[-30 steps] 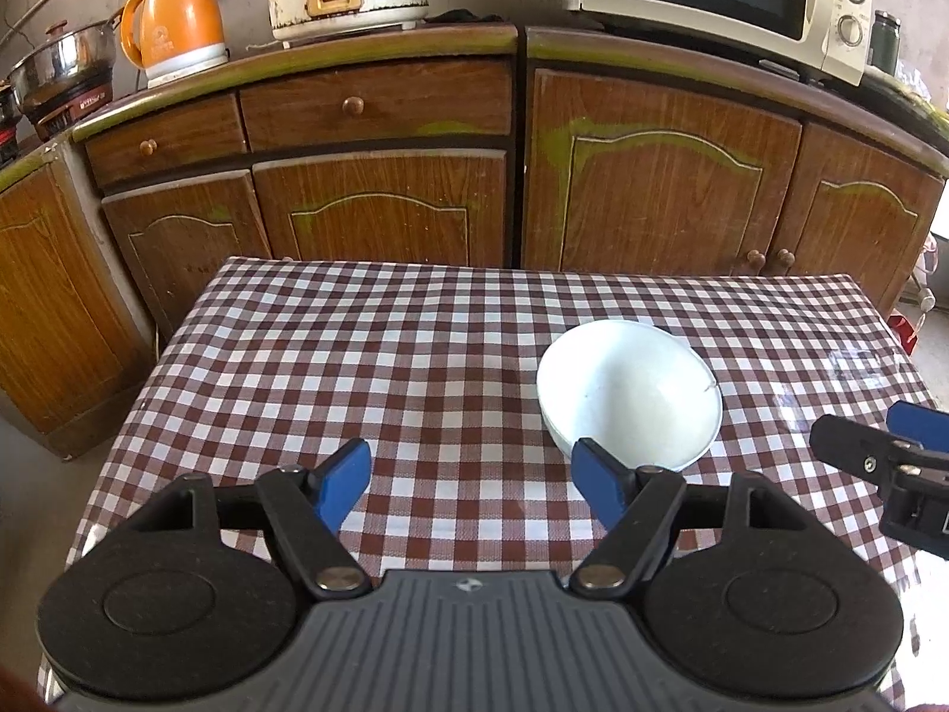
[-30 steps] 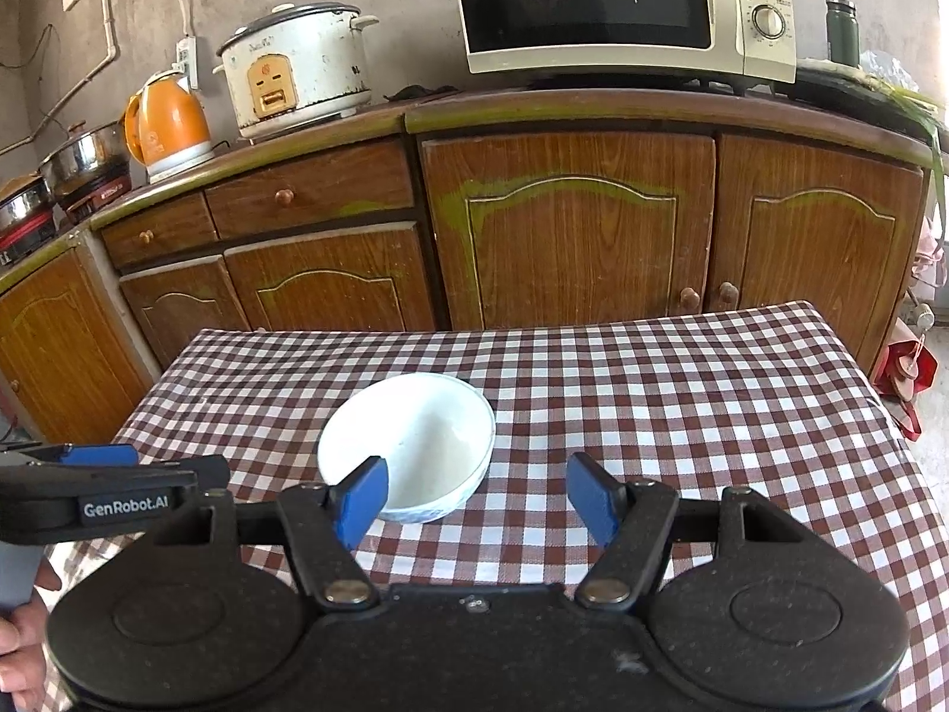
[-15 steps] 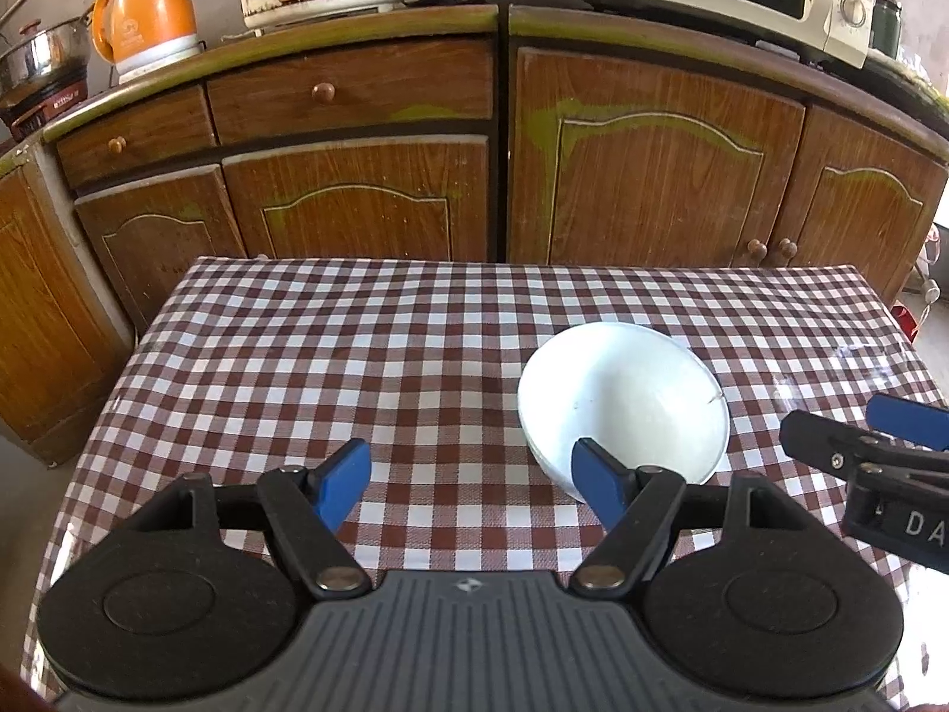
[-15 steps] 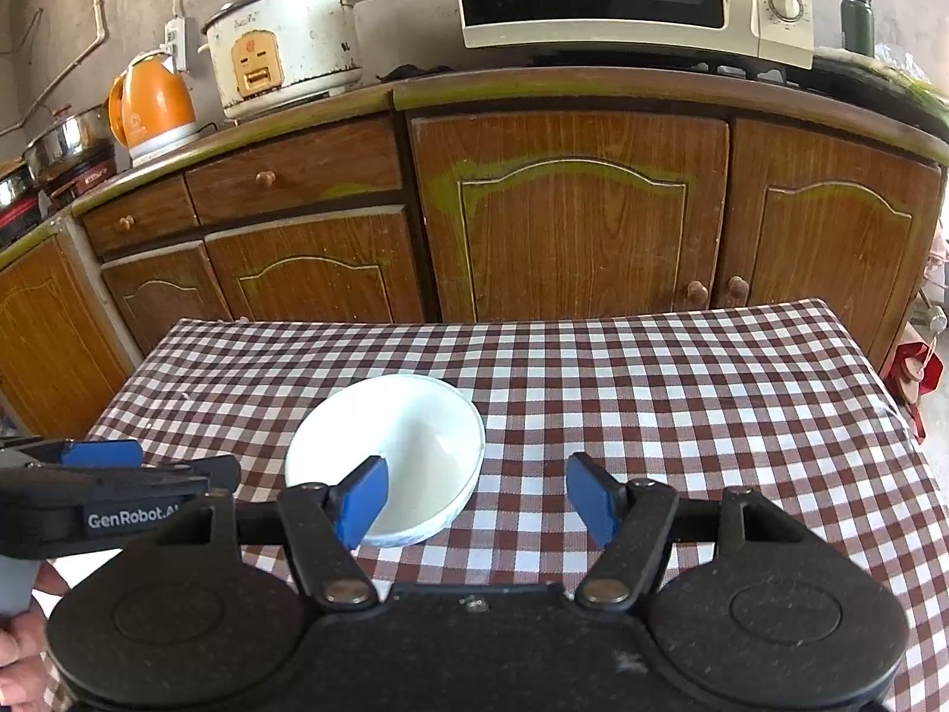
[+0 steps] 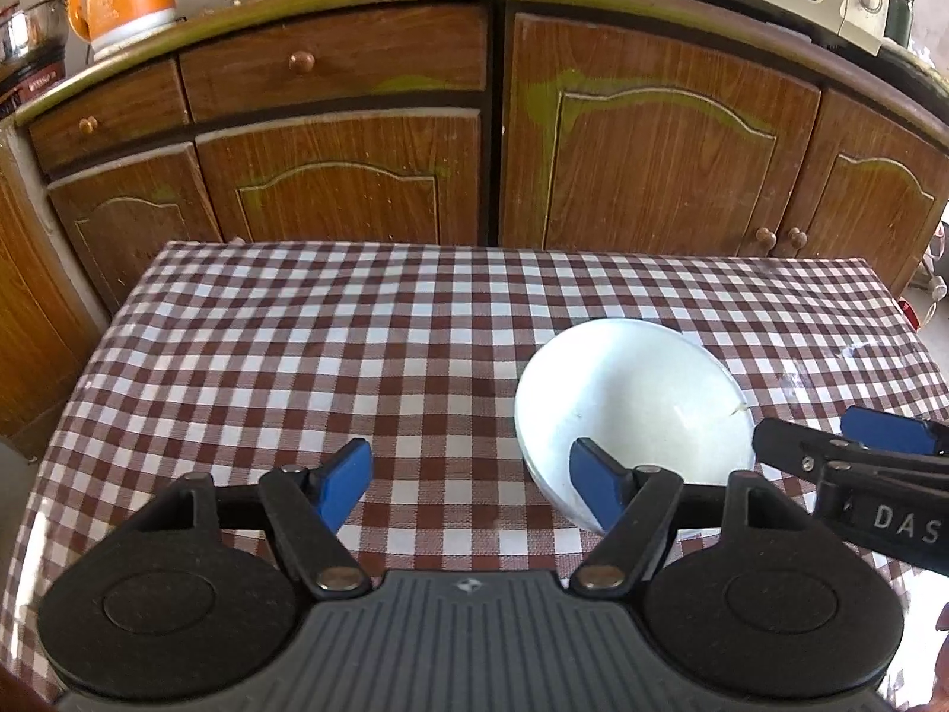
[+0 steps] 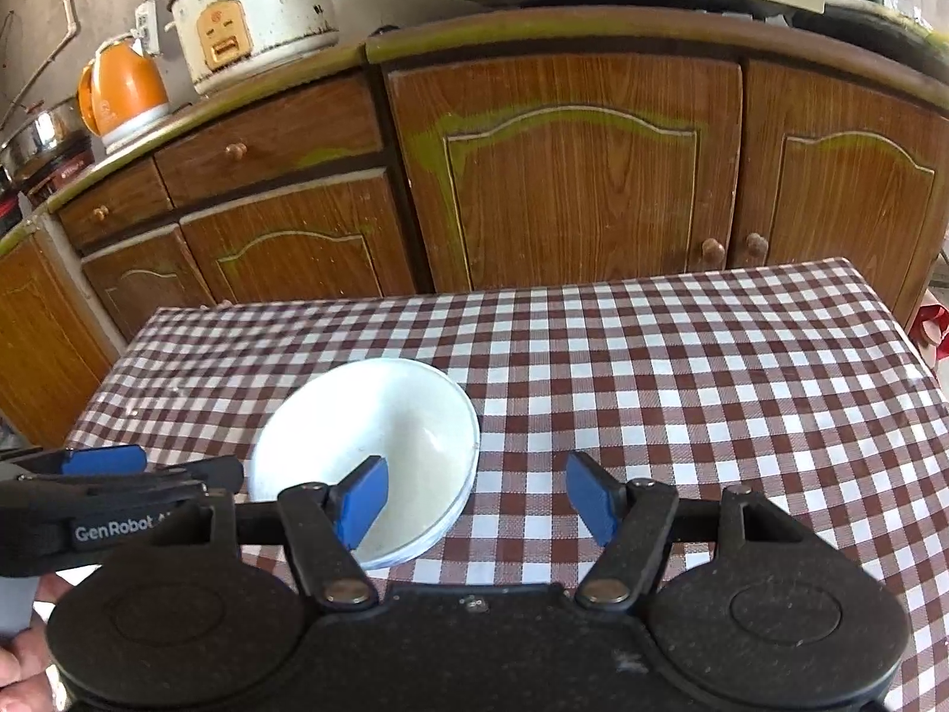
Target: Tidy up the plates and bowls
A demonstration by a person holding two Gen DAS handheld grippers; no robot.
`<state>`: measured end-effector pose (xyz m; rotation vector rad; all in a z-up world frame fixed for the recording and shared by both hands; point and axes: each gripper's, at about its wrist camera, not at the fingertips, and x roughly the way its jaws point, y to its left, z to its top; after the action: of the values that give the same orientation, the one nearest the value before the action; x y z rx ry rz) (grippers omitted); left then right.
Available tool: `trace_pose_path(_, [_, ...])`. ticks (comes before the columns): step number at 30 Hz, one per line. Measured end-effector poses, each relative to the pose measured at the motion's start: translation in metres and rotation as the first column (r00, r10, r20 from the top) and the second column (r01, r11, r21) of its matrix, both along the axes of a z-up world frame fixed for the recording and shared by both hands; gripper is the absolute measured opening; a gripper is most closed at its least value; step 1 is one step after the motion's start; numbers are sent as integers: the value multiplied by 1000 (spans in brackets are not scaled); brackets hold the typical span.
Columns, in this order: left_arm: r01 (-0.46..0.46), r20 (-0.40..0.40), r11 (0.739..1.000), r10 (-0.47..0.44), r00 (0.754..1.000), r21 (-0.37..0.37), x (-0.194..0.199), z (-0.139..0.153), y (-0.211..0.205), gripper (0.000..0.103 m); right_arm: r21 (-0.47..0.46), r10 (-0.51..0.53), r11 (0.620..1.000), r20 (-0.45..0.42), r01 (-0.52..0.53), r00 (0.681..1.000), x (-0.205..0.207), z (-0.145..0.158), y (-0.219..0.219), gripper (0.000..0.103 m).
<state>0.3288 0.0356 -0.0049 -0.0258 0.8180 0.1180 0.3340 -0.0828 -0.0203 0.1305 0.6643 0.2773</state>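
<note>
Both jaws standing wide, gripping nothing: left hand-held gripper (image 5: 471, 483) and right hand-held gripper (image 6: 477, 495) flanking white bowl (image 5: 629, 409) sitting on table (image 5: 332, 350).

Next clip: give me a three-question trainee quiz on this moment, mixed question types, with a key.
1. True or false: the left gripper is clamped on the white bowl.
2. What stands nearest the orange kettle on the counter? A) rice cooker B) a vase C) a toaster
3. What pattern covers the tablecloth?

Key: 1 false: both it and the right gripper are open, holding nothing. 2 A, the rice cooker. 3 brown-and-white checks.
</note>
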Motion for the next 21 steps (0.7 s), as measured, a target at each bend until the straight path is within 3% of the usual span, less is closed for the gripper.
trace_pose_path(5, [12,-11,999,-12,1000,-43,10,-7,0,70,19,6,1000,-15,-5,1000,11,-8,5,79])
trace_pose_path(9, [21,-29,999,-22,999,-31,19,-16,-3,60,4,-2,1000,-36,2,999,22,-16,12,79])
trace_pose_path(11, [16,-35,999,-18,999,-36,23,-21,0,48,16,-9,1000,-44,9,999,26,-20,13,79])
trace_pose_path(15, [15,-47,998,-18,999,-56,32,-32,4,40,15,-11,1000,-55,12,998,34,-29,16,78])
trace_pose_path(17, [25,-50,998,-28,998,-64,36,-37,5,37,34,-6,999,-66,8,998,39,-35,17,70])
trace_pose_path(19, [40,-42,996,-44,998,-82,38,-40,5,29,56,2,998,-79,3,997,42,-39,18,45])
trace_pose_path(20, [45,-38,994,-49,998,-99,39,-42,6,25,58,2,998,-84,3,996,43,-41,18,38])
trace_pose_path(21, [50,-33,993,-53,998,-103,39,-43,5,23,73,14,997,-91,-7,996,44,-43,18,20])
